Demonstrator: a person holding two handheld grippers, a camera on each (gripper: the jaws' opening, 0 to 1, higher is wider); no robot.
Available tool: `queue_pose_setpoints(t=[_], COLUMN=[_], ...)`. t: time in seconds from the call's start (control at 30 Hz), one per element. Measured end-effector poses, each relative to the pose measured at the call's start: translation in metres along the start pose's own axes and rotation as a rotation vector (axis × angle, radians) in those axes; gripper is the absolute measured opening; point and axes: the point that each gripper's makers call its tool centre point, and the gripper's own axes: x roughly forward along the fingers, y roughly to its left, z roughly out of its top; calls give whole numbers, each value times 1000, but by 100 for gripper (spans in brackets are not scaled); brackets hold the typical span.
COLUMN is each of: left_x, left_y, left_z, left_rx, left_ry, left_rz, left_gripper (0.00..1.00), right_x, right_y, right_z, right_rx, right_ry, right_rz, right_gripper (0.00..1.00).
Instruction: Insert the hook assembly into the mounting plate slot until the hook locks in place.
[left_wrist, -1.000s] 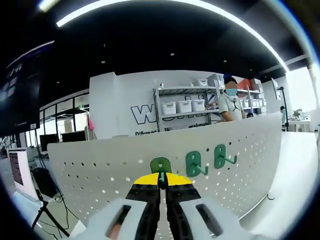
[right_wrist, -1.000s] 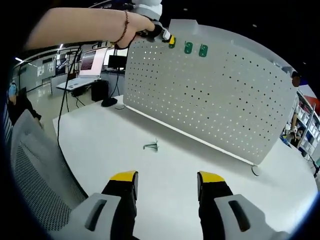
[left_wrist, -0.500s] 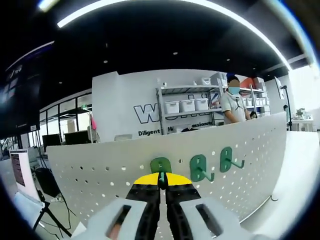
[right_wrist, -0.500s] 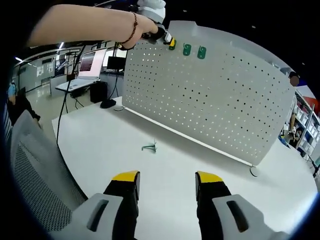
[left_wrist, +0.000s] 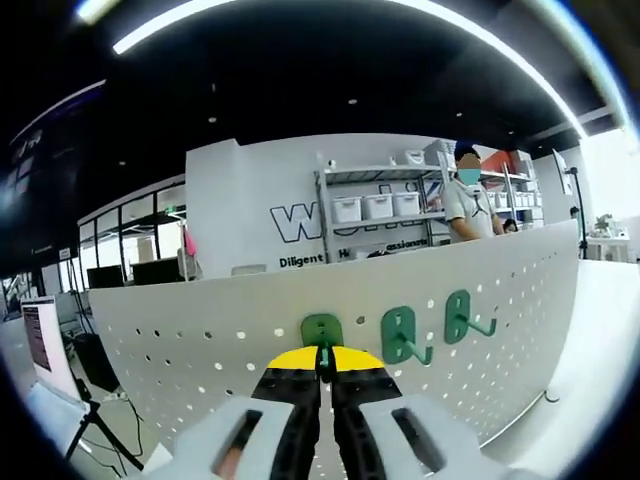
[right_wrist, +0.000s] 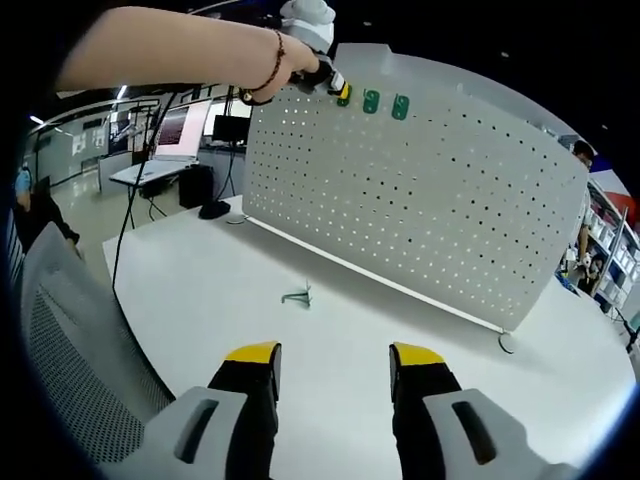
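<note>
- Green hook (left_wrist: 321, 332) pinched in left gripper (left_wrist: 322, 362), pressed against white pegboard (left_wrist: 200, 350).
- Right gripper (right_wrist: 333, 352) jaws apart, empty, above table (right_wrist: 200, 290).
- Loose hook (right_wrist: 297, 295) lies on table.

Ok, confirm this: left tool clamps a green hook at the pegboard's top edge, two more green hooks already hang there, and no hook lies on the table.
Wrong on the last part. In the right gripper view a green hook lies on the white table before the pegboard. The rest stands: left tool clamps a hook, two hooks hang beside it.

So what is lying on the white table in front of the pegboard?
On the white table, one small green hook lies loose before the pegboard. The right gripper covers the table's near edge.
</note>
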Motion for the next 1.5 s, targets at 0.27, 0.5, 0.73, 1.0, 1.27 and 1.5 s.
queue_pose_setpoints(t=[0.27, 0.5, 0.73, 1.0, 1.27, 1.5], left_x=[0, 1, -2, -10, -34, -64], left_y=[-1, -4, -4, -1, 0, 1], left_z=[-1, -5, -6, -9, -23, -43], left_rx=[38, 30, 16, 5, -23, -13], left_ry=[13, 31, 43, 82, 131, 179], left_rz=[3, 37, 18, -29, -125, -194], left_gripper=[2, 2, 3, 21, 42, 44], right_x=[1, 0, -1, -1, -1, -2], right_y=[-3, -4, -6, -8, -12, -11], right_z=[-3, -3, -2, -4, -6, -8], right_rx=[1, -1, -3, -7, -28, -32], right_ry=[12, 9, 3, 12, 20, 27], right_rz=[-11, -16, -26, -32, -47, -44], right_gripper=[40, 40, 40, 41, 43, 42])
